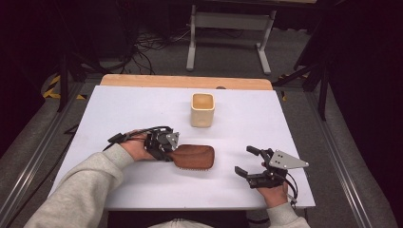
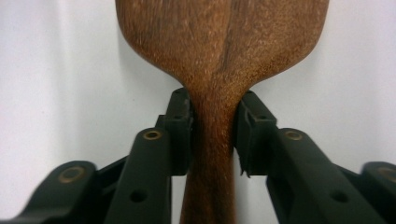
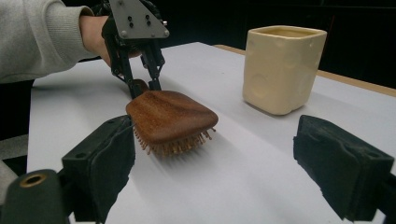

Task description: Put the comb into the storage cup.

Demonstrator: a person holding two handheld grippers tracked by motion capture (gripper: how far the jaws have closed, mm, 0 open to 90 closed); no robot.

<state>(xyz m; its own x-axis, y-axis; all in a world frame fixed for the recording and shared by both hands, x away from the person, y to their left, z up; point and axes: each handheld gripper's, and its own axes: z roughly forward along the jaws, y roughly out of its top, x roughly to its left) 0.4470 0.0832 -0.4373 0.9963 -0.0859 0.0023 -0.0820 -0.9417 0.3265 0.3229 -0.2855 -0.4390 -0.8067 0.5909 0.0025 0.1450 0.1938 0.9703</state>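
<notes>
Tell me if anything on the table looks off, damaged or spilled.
Nothing stands out. The wooden hairbrush lies bristles down, its handle clamped by the left gripper. The cream cup stands upright, nothing spilled near it. The right gripper is open beside the brush.

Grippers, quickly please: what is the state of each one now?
Left gripper: closed on the handle of the wooden hairbrush.
Right gripper: open, holding nothing, beside the brush.

A brown wooden hairbrush (image 1: 194, 156) lies bristles-down on the white table, its handle clamped.
</notes>
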